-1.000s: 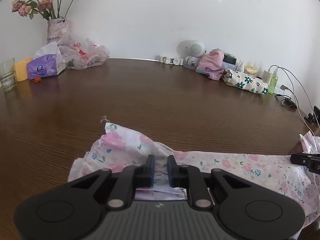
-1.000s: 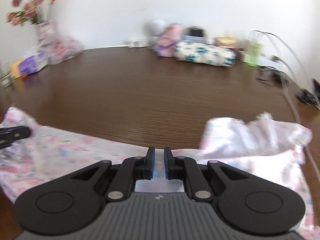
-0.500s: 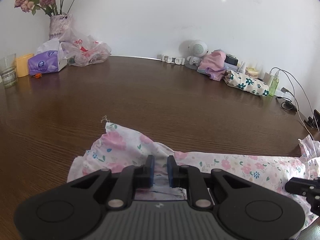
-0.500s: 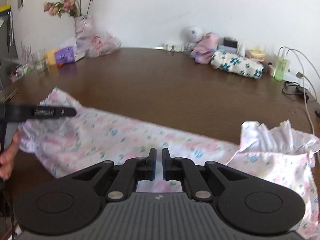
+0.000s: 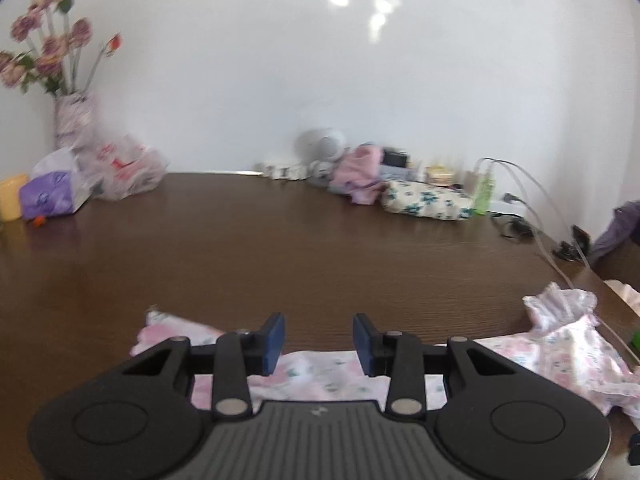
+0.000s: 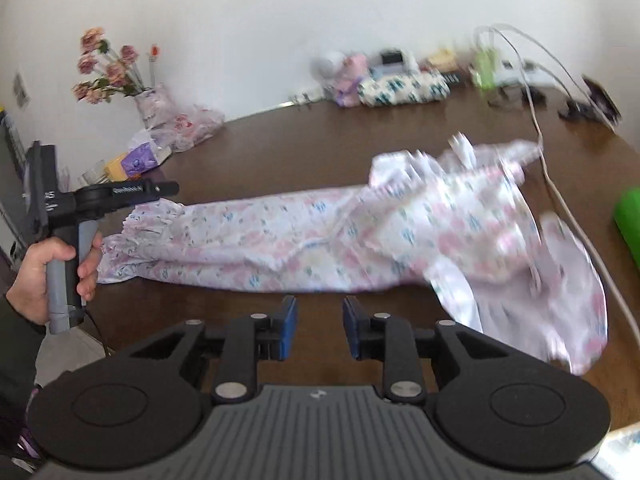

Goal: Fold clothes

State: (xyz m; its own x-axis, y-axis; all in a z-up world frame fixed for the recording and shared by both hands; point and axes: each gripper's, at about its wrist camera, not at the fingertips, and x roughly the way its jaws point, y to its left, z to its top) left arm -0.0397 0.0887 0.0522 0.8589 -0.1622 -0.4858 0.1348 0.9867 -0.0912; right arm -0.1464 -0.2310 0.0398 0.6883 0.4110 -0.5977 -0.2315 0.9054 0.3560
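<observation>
Dark brown wood bench (image 5: pixel 280 248), white wall behind. Far left corner: vase of pink flowers (image 5: pixel 72 120), crumpled plastic bag (image 5: pixel 124 168), purple tissue pack (image 5: pixel 48 200), yellow block (image 5: pixel 10 202) cut off by the left frame edge. Far centre-right, a cluttered row against the wall: round white gadget (image 5: pixel 320 146), pink cloth bundle (image 5: pixel 360 176), flower-print pouch (image 5: pixel 428 200), green bottle (image 5: pixel 484 192), then white cables (image 5: pixel 536 204) trailing toward the near right.

Floral garment (image 6: pixel 340 236), white with pink and blue print, lies stretched along the near side of the bench, sleeve end left, bunched wider part right; motion blur smears the right half. In the left wrist view only its near edge and the ruffled right end show; the rest is hidden under the gripper body.

Left gripper (image 5: pixel 319 338): fingers parting, released, nothing clamped between the blue pads, cloth showing below the gap. In the right wrist view it hangs over the sleeve end, held by a hand (image 6: pixel 44 272); whether it touches the cloth I can't tell.

Right gripper (image 6: pixel 319 326): fingers also parting, released, bare bench between them, garment just beyond the tips.

Green object (image 6: pixel 630 220) at the far right edge, cut off, possibly a roll. Purple-grey cloth (image 5: pixel 616 232) at the right edge of the left view, blurred.
</observation>
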